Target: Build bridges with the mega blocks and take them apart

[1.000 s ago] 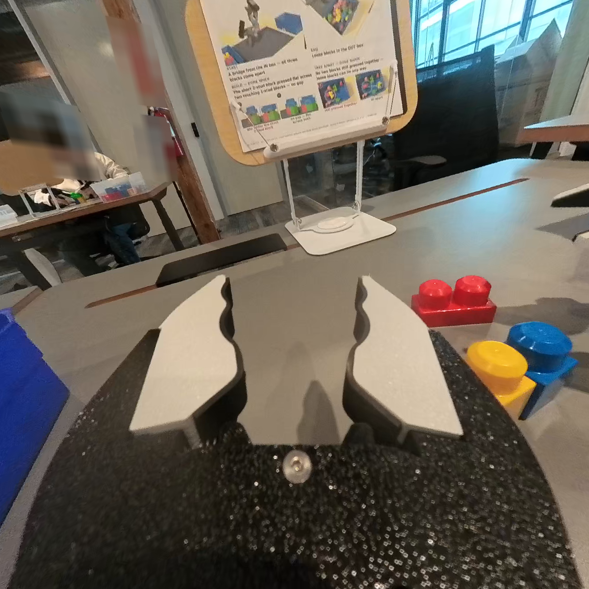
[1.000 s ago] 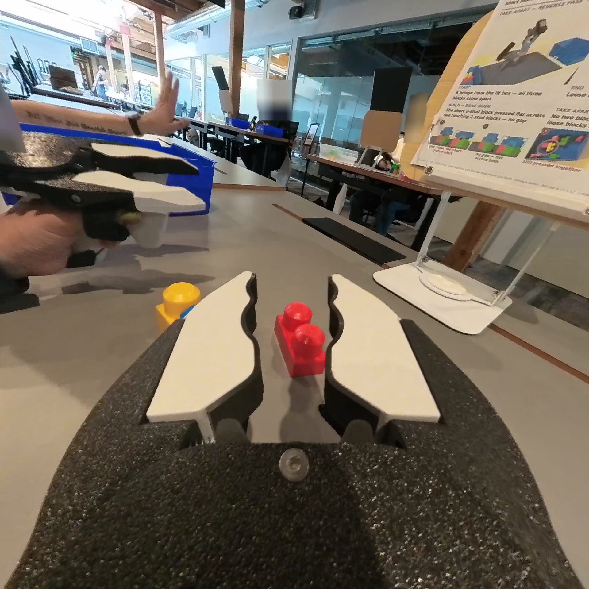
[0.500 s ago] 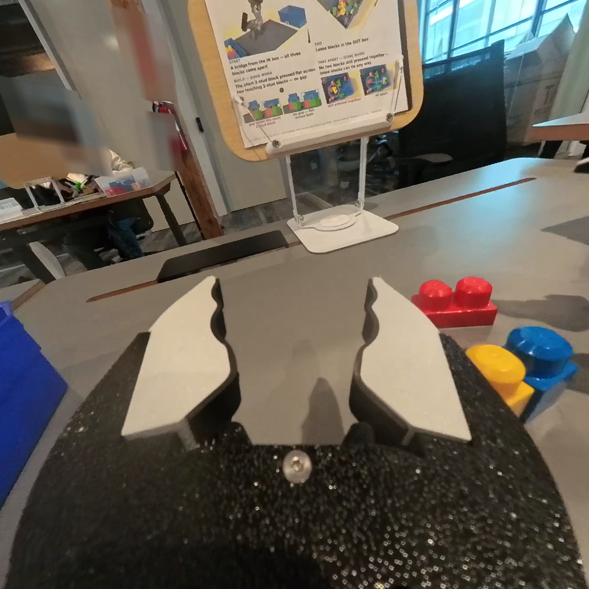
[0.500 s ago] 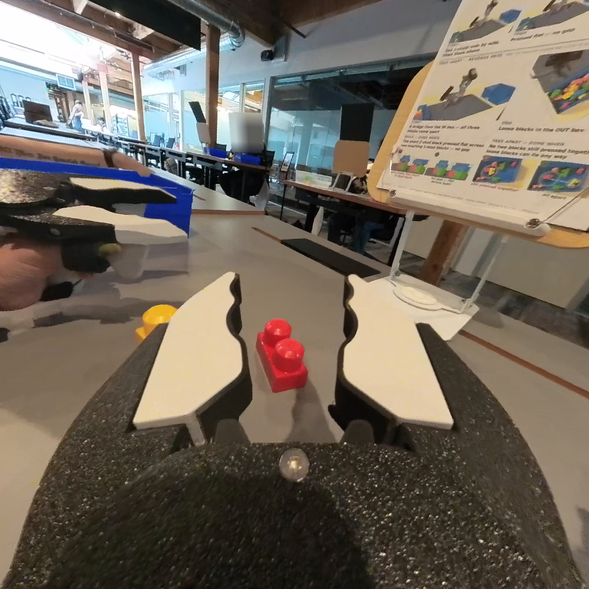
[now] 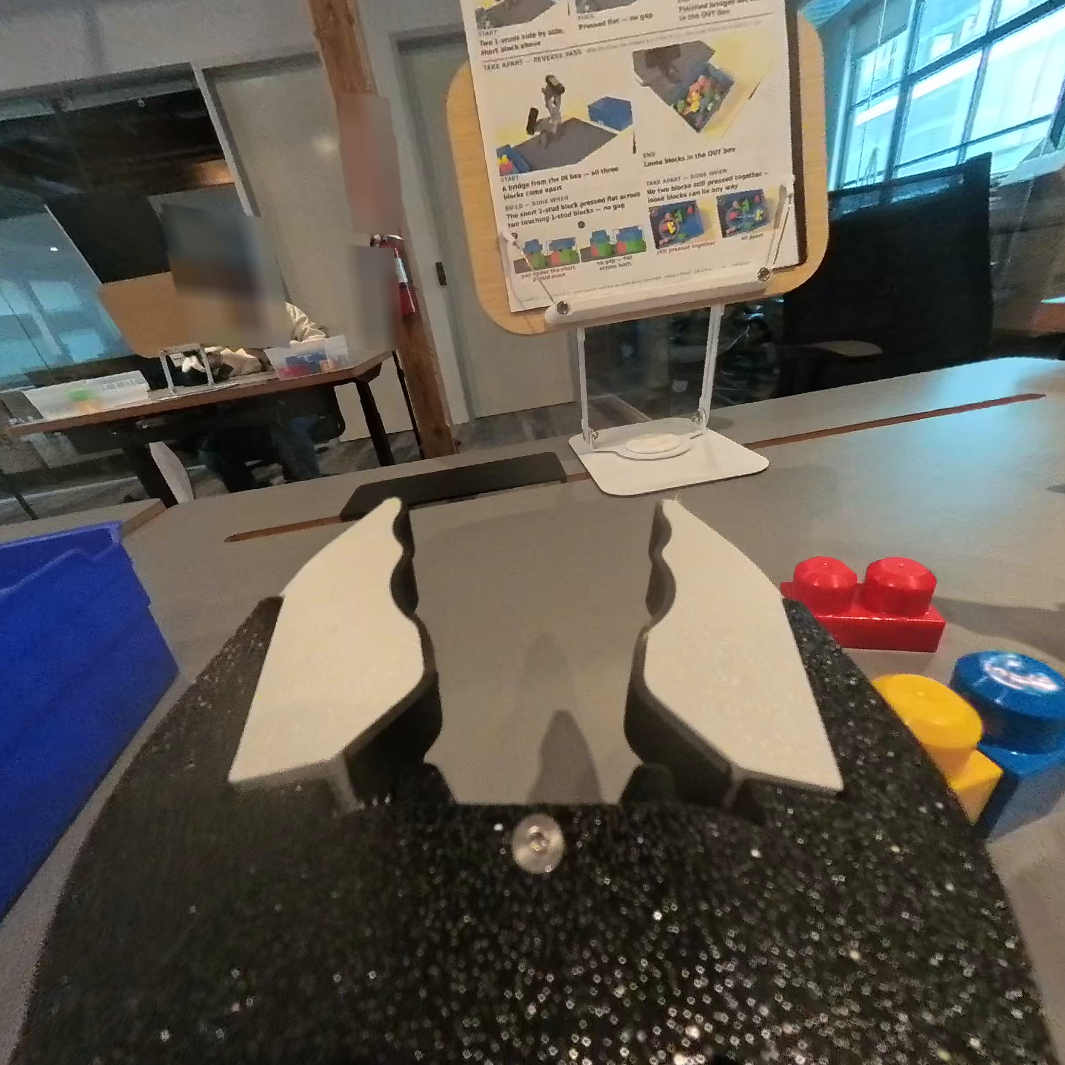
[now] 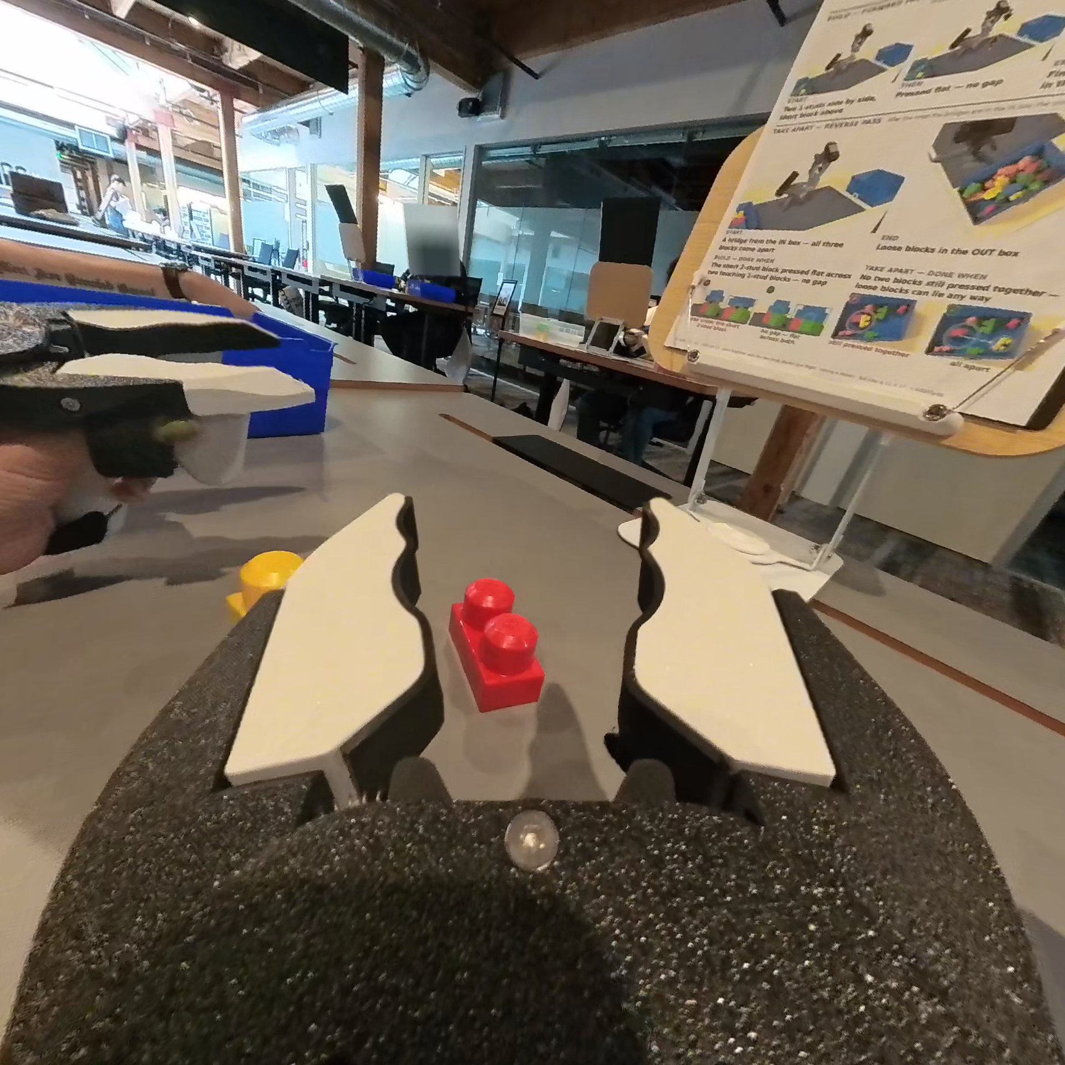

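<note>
Mega blocks: three lie loose on the grey table, none pressed together; the red two-stud block sits flat in the lower centre of the right wrist view, between the fingers of the right gripper but clear of both pads; that gripper is released and holds nothing. Against the view a second earlier, its fingers have spread from a much narrower stance, and the camera has risen and tipped up, so the block now appears lower and closer to the gripper body; judgement: the red block has just been let go and set down, not picked up.

Left wrist view, lower right: the yellow one-stud block and the blue one-stud block stand side by side, apparently touching; the red block lies just beyond them, apart. The left gripper is spread wide over bare table, with nothing between its fingers; its stance has barely changed, though the view has tilted upward.

Mid frame, left: a blue bin stands at the table edge. Farther off, upper centre: an instruction board on a white stand.

Meaning for the task: either a bridge has just been separated, or the two supports stand ready and the red span must be re-gripped and pressed across both studs; the views do not settle which.
</note>
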Tool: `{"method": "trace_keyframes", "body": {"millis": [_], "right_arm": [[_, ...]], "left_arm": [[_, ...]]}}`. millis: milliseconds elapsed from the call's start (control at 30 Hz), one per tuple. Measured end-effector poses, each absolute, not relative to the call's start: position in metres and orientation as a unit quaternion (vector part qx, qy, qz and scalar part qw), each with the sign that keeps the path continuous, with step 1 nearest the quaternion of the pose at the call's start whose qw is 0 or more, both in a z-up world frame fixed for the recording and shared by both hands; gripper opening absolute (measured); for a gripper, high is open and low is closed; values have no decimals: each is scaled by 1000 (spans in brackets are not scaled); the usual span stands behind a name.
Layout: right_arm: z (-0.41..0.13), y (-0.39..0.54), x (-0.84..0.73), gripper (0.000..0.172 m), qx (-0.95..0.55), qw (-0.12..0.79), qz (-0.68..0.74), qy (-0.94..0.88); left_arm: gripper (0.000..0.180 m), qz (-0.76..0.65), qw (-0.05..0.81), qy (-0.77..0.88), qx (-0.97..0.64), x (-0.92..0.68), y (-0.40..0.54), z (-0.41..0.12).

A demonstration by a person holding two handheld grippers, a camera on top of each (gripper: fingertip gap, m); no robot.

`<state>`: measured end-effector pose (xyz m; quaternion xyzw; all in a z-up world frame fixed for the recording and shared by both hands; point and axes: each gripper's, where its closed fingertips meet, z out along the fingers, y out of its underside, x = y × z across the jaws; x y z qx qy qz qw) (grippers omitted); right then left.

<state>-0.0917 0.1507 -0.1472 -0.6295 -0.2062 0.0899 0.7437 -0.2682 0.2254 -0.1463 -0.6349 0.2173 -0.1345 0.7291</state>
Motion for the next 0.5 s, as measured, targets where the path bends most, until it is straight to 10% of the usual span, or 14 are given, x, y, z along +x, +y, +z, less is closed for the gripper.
{"method": "trace_keyframes", "body": {"millis": [500], "right_arm": [[-146,151,-76,65,-636,748,92,-168]], "left_arm": [[64,-111,730,234,-632,-264,222,-151]]}}
